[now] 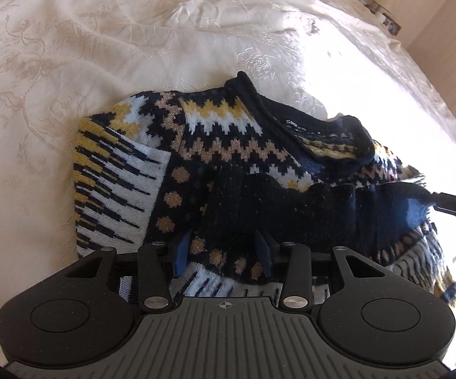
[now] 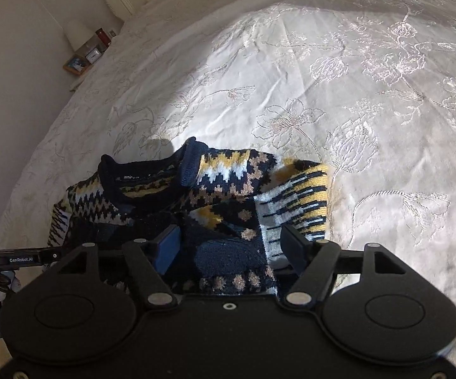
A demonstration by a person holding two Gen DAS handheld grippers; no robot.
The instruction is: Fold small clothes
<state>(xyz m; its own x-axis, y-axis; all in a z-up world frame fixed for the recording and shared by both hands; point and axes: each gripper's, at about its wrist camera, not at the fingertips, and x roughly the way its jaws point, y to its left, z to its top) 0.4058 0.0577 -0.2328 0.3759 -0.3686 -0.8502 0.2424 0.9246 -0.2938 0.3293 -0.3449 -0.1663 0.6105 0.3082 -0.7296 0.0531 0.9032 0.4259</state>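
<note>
With both the left gripper [image 1: 223, 257] and right gripper [image 2: 232, 248] released over the half-folded sweater [image 1: 228, 164] on the bed [image 1: 101, 47], you next need to clench its near hem and fold.

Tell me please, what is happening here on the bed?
A person is folding a small patterned sweater on a white bedspread, with a handheld gripper in each hand. The left gripper and the right gripper are both open, each with its fingers on either side of the near part of the sweater, where the knit is bunched. The collar lies on the far side. The sweater looks partly folded, with a sleeve laid over the body.
</note>
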